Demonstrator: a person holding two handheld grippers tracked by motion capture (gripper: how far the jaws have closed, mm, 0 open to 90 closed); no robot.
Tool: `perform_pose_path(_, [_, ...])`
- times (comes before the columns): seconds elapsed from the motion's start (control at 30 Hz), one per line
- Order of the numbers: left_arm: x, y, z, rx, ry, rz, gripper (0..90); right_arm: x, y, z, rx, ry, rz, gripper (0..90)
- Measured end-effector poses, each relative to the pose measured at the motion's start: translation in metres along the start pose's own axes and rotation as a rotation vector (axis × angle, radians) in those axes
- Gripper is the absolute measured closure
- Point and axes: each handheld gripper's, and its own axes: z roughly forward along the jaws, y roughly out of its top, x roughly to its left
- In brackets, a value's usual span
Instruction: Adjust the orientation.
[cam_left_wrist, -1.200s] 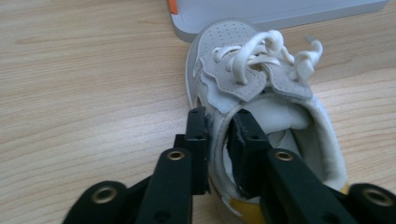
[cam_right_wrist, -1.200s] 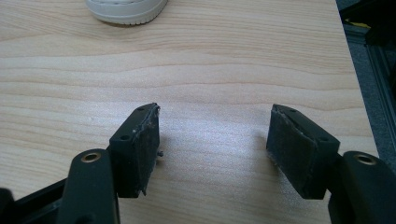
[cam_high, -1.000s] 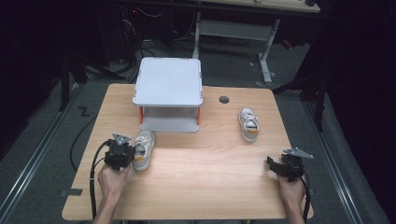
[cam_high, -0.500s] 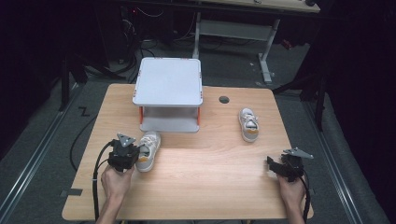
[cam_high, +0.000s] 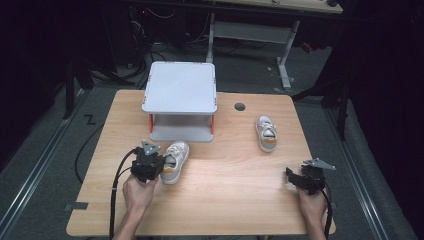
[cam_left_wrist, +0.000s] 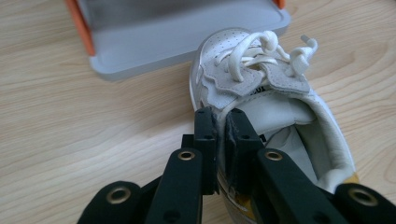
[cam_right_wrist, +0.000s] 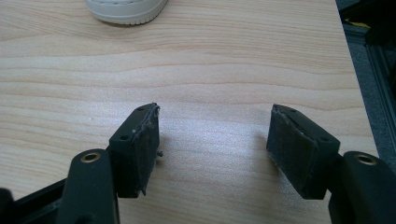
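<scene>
Two small white lace-up sneakers with tan soles lie on the pale wooden table (cam_high: 225, 200), and neither is stowed yet. The nearer sneaker (cam_high: 174, 161) sits left of centre in the high view, toe toward the grey two-tier plastic rack with orange posts (cam_high: 180, 100) at the upper middle of the frame. The left tool (cam_high: 161, 164) has its jaws pressed together on the side wall of this sneaker's collar; in the left gripper view one pad sits inside the opening and one outside, pinching the white leather just behind the laces (cam_left_wrist: 261, 51). The toe lies just beside the front edge of the rack's lower shelf (cam_left_wrist: 187, 42), not yet on it.

The other sneaker (cam_high: 266, 134) rests right of centre, well apart from the rack and untouched. The right tool (cam_high: 292, 176) waits at the lower right of the high view, its jaws spread wide with nothing between them over bare wood; that sneaker's toe (cam_right_wrist: 125, 9) shows at the top edge of the right gripper view.

As a judgement, the work is in its first half: one sneaker is gripped and close to the rack but still to be placed, and the second is yet to be picked up at all.
</scene>
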Motion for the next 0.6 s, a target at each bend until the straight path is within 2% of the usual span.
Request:
perform_pose_path(0.13, [-0.017, 0.006, 0.008, 0.007, -0.02, 0.019, 84.2, 0.0, 0.0, 0.0, 0.0, 0.0, 0.0, 34.4])
perform_pose_path(0.17, [-0.017, 0.006, 0.008, 0.007, -0.02, 0.019, 84.2, 0.0, 0.0, 0.0, 0.0, 0.0, 0.0, 34.4])
perform_pose_path(0.47, [-0.048, 0.016, 0.02, 0.019, -0.042, 0.084, 84.2, 0.0, 0.0, 0.0, 0.0, 0.0, 0.0, 34.3])
perform_pose_path(0.57, [-0.053, 0.018, 0.023, 0.021, -0.047, 0.091, 84.2, 0.0, 0.0, 0.0, 0.0, 0.0, 0.0, 34.3])
perform_pose_path(0.6, [-0.058, 0.02, 0.025, 0.024, -0.056, 0.09, 84.2, 0.0, 0.0, 0.0, 0.0, 0.0, 0.0, 34.3])
